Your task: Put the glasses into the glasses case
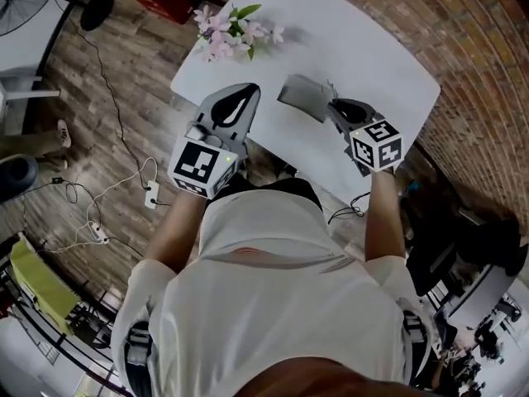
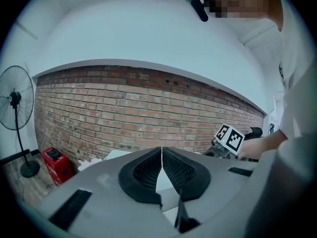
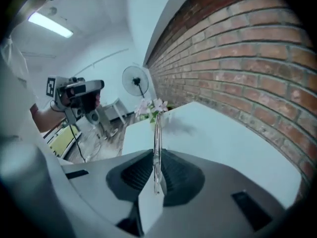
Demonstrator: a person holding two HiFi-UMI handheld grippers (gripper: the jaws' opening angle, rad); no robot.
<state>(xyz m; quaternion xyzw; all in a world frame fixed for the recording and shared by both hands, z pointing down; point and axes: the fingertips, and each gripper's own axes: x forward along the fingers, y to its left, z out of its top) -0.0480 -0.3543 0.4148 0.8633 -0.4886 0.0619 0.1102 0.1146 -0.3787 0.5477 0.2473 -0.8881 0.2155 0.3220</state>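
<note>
My right gripper (image 3: 156, 155) is shut on a thin clear pair of glasses (image 3: 157, 133), which stands edge-on between the pads and sticks up past the tips. In the head view the right gripper (image 1: 304, 98) tilts down over the near part of the white table (image 1: 380, 56). My left gripper (image 1: 238, 99) hovers at the table's near left edge, and its pads (image 2: 148, 170) meet at the tips with nothing between them. No glasses case shows in any view.
A bunch of pink flowers (image 1: 233, 31) lies at the table's far left corner. A brick wall (image 2: 124, 113) runs along the table's far side. A standing fan (image 2: 15, 113), a red crate (image 2: 57, 163) and cables (image 1: 99, 222) are on the wooden floor to the left.
</note>
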